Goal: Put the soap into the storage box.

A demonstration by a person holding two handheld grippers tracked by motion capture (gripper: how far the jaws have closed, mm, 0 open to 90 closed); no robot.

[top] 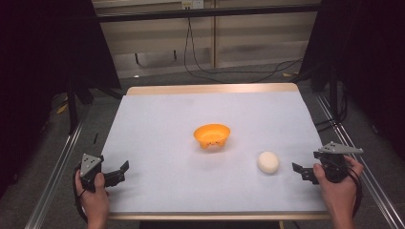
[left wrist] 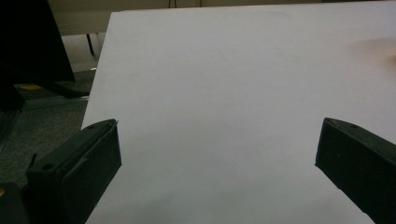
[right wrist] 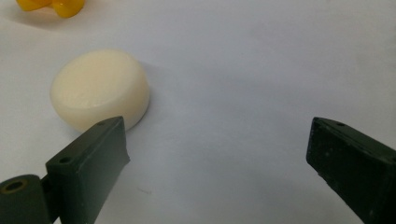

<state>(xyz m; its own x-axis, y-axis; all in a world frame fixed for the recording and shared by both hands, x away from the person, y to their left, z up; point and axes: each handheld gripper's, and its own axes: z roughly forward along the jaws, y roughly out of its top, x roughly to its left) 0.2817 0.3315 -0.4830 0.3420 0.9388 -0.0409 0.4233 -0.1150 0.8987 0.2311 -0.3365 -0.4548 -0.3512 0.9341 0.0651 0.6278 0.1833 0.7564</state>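
The right hand-held gripper [right wrist: 219,154] stands wide open and empty — the white puck [right wrist: 100,88] sits off its left jaw, so the person should centre before closing.

No text, label, brand, number or sign could be read anywhere in the three views. The pale round cream-coloured puck [top: 268,162], the orange plastic bowl [top: 211,135] and the white sheet covering the desk [top: 191,109] all bore plain, unmarked surfaces.
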